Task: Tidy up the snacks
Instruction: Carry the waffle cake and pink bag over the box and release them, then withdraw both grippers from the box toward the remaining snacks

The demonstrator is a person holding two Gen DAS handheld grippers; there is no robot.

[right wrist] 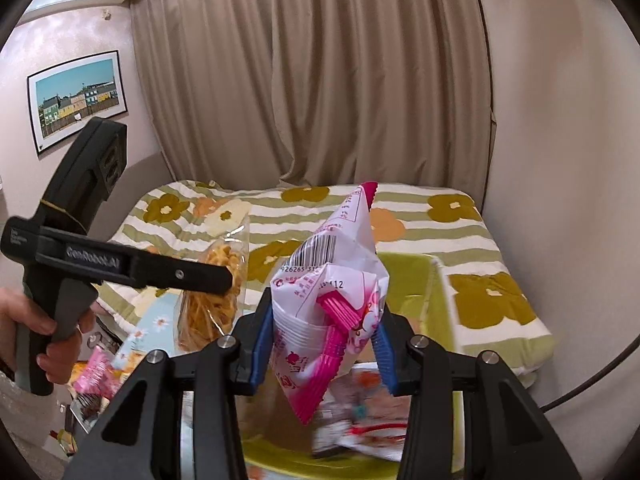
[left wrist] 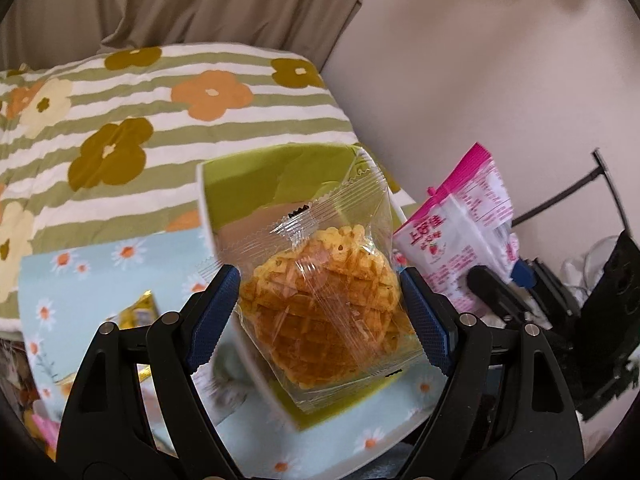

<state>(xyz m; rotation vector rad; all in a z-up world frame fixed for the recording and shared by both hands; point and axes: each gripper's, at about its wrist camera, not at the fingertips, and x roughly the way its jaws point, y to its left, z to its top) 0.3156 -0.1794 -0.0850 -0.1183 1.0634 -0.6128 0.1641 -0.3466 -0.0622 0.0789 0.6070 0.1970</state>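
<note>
1. The right gripper (right wrist: 325, 344) clamps a pink-and-white snack packet (right wrist: 332, 280) between its blue pads, packet upright.
2. Below it sits a green box (right wrist: 436, 300) holding other wrappers.
3. At left, a hand (right wrist: 48, 340) holds the left gripper (right wrist: 224, 276) gripping a clear waffle packet (right wrist: 216, 280).
4. Far side: striped floral bedspread (right wrist: 460, 240), beige curtain (right wrist: 320, 80).

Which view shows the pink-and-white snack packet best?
Right wrist view: the pink-and-white snack packet fills the centre, clamped in the right gripper, barcode readable. The left wrist view shows it only sidelong at the right.
</note>
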